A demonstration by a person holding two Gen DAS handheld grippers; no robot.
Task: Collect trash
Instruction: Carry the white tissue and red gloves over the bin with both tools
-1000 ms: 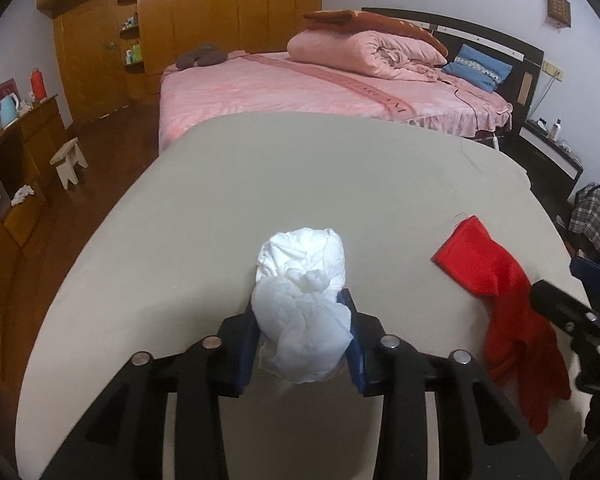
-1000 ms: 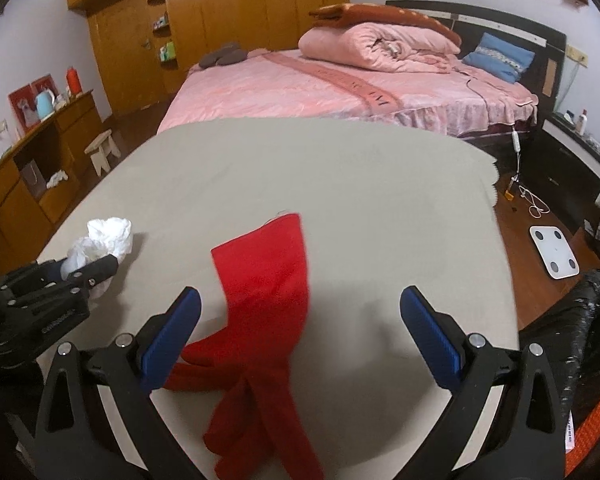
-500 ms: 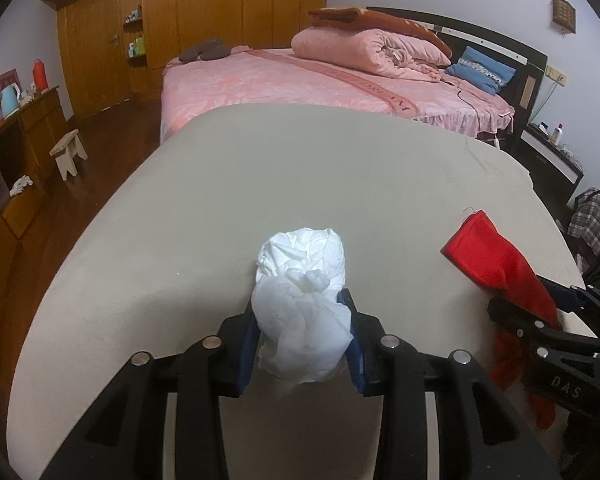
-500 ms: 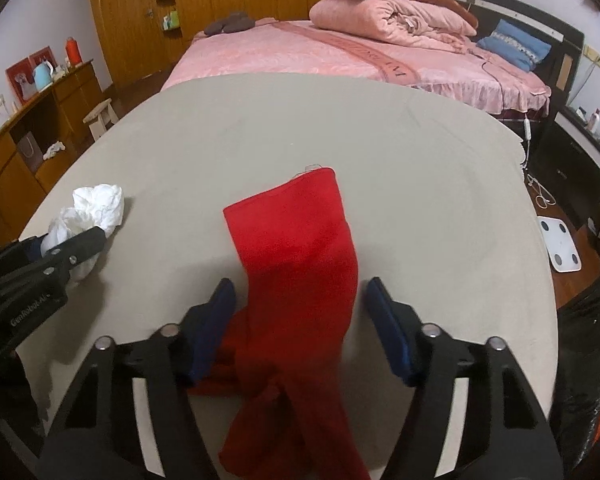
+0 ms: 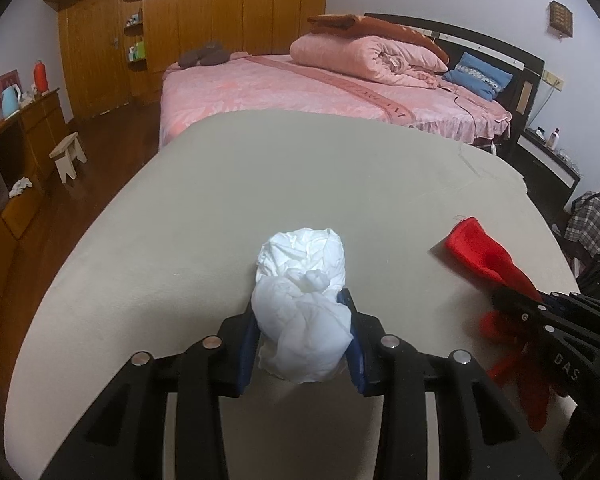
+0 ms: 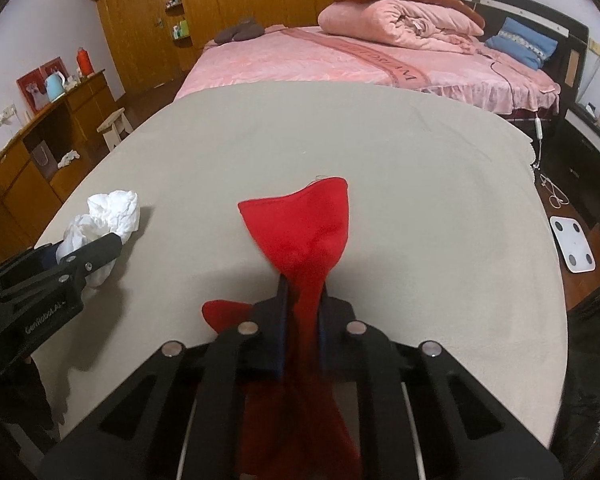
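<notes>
Left gripper (image 5: 302, 344) clamped on a crumpled white tissue wad (image 5: 302, 312), far end resting on the grey table (image 5: 300, 184); right gripper (image 6: 302, 320), jaws just closed, pinching the red cloth (image 6: 304, 224) at a bunched middle section, far end fanned on the table, near end trailing under the tool. Likely failures: cloth sliding through the narrow pinch on lifting, or its loose tail dragging and catching the table edge. Possible shedding of the unclamped outer part of the wad.
</notes>
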